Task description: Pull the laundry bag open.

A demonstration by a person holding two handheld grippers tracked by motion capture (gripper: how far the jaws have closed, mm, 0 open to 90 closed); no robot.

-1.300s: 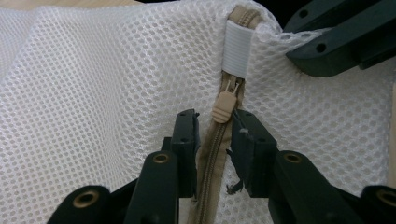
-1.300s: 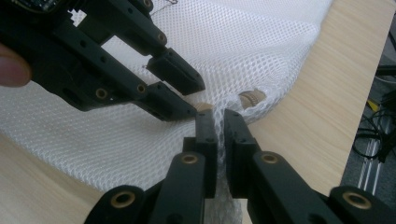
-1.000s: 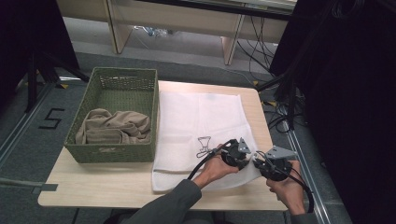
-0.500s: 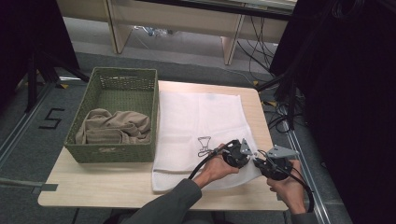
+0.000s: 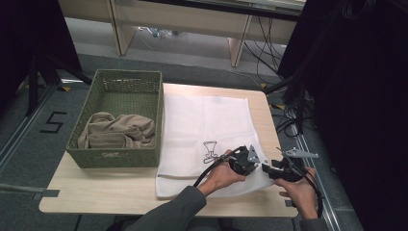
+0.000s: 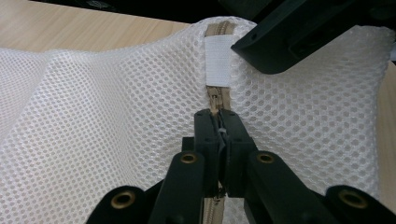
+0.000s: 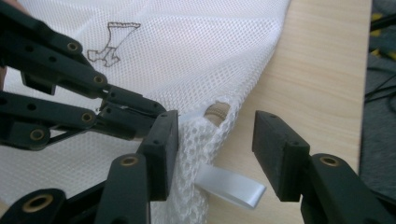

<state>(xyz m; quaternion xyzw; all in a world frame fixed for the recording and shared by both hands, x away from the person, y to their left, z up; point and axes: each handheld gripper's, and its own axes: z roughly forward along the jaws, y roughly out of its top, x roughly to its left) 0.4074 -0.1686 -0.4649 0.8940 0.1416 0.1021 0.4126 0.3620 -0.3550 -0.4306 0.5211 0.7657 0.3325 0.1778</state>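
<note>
A white mesh laundry bag (image 5: 207, 130) with a small black drawing lies flat on the wooden table (image 5: 96, 187). A beige zipper (image 6: 218, 95) runs along its near right corner. My left gripper (image 6: 218, 116) is shut on the zipper pull, and in the high view this left gripper (image 5: 250, 161) sits at that corner. My right gripper (image 7: 215, 135) is open, its jaws on either side of the lifted bag corner (image 7: 205, 121), with a white ribbon tab (image 7: 231, 186) hanging between them. In the high view the right gripper (image 5: 274, 171) faces the left one, almost touching it.
A green woven basket (image 5: 115, 154) holding a crumpled beige cloth (image 5: 118, 130) stands on the left of the table, beside the bag. The table's right edge (image 5: 276, 139) is close to the grippers. Cables lie on the floor past it.
</note>
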